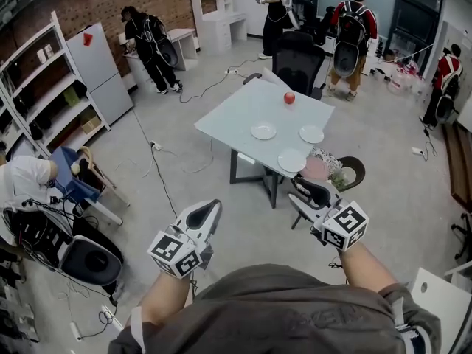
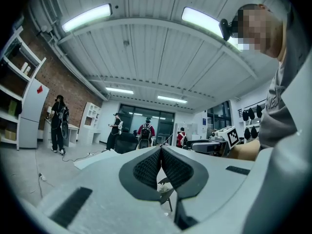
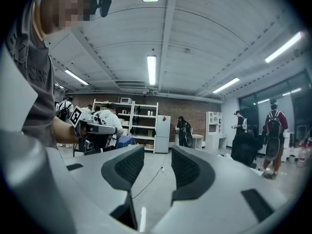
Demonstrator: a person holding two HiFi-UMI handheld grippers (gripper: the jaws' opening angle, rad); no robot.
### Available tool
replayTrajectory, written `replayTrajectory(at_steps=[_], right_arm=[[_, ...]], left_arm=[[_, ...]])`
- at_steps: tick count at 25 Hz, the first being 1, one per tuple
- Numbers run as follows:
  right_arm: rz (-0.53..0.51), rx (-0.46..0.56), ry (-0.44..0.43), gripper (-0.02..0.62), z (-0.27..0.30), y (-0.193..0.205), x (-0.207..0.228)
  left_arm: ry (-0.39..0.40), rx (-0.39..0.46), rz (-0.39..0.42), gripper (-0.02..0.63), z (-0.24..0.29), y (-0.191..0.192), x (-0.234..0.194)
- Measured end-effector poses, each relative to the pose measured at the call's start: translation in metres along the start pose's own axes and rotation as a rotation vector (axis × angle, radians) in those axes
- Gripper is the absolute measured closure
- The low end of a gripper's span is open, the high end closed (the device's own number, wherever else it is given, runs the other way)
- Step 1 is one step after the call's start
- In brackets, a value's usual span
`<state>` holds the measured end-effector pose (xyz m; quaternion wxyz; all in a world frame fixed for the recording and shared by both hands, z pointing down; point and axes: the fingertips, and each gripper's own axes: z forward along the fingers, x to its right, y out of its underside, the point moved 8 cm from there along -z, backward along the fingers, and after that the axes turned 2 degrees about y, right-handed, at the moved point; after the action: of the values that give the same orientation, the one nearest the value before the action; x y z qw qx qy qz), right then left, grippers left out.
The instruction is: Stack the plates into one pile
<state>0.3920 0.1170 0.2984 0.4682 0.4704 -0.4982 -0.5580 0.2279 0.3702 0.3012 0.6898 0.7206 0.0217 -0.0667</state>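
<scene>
Three white plates lie apart on the pale table (image 1: 228,116) ahead of me: one near the middle (image 1: 263,130), one to its right (image 1: 311,134), one at the near edge (image 1: 292,160). A red apple (image 1: 289,98) sits further back on the table. Both grippers are held level over the floor, short of the table. My left gripper (image 1: 213,209) (image 2: 161,151) has its pads together with nothing between them. My right gripper (image 1: 304,195) (image 3: 157,162) stands open and empty, just in front of the near plate's corner of the table.
A chair with a patterned cushion (image 1: 333,172) stands at the table's near right corner, close to my right gripper. A black office chair (image 1: 299,57) is behind the table. Cables (image 1: 158,168) run across the floor. Shelves (image 1: 44,102), a blue chair (image 1: 74,177) and several people are around the room.
</scene>
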Motion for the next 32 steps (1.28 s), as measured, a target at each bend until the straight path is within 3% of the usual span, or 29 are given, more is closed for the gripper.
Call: replayTrajectory(at_steps=[5, 11, 24, 32], right_arm=[[0.029, 0.006, 0.013, 0.433, 0.009, 0.012, 0.025], [0.036, -0.017, 0.027, 0.433, 0.063, 0.020, 0.050], [0.032, 0.000, 0.104, 0.440, 0.314, -0.015, 0.123], [0.037, -0.017, 0.129, 0.440, 0.412, -0.016, 0.186]], left_arm=[[-0.004, -0.019, -0.013, 0.600, 0.021, 0.005, -0.015], [0.020, -0.019, -0.032, 0.600, 0.050, 0.008, -0.077], [0.145, -0.025, -0.014, 0.600, 0.132, -0.040, -0.353], [0.164, -0.046, -0.015, 0.600, 0.184, -0.044, -0.459]])
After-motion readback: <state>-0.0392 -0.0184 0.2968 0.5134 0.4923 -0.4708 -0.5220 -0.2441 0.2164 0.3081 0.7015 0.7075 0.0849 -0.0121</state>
